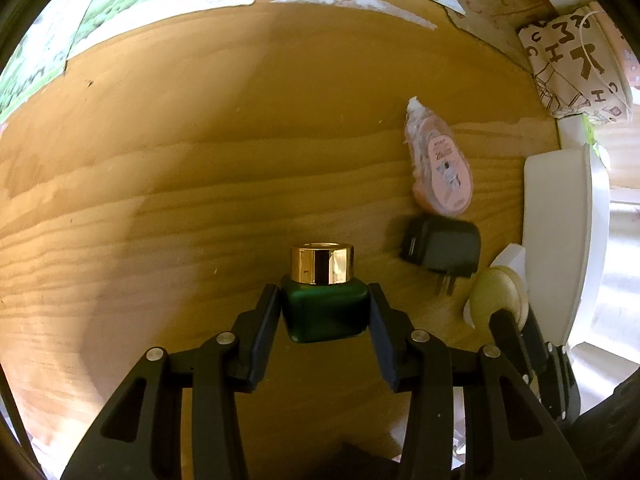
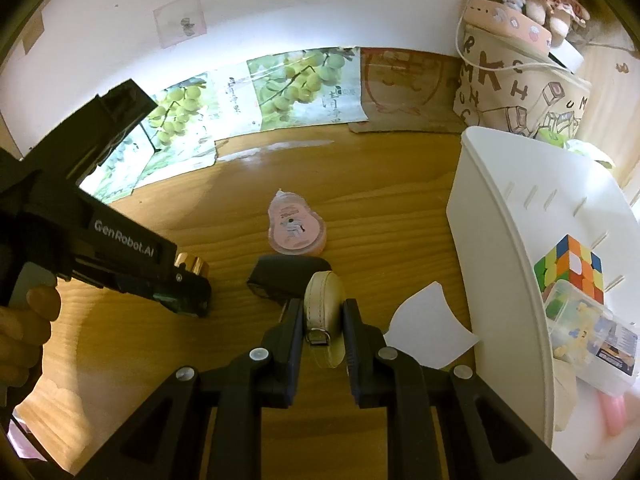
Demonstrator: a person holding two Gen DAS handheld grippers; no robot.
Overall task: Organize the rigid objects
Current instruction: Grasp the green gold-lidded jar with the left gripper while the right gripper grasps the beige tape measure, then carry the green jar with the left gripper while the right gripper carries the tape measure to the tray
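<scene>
Left tongs point(image 1: 325, 312): clamped on a green jar with gold cap point(image 1: 323, 300), standing on the wooden surface point(image 1: 200, 180). Centre: pink correction-tape dispenser point(image 2: 297, 229), black plug adapter point(image 2: 282, 278) just below it. Right tongs point(image 2: 323, 322): gripping a cream tape measure point(image 2: 325, 300) beside the white bin point(image 2: 504, 240) containing a puzzle cube point(image 2: 570, 270).

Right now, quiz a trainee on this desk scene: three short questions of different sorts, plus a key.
1. True or false: the left gripper is shut on the green glass jar with a gold cap.
2. What does the right gripper hold? A) cream round tape measure B) black plug adapter
3. Fill in: the colourful puzzle cube sits in the white plastic ____.

Key: 1 true; 2 A; 3 bin.
</scene>
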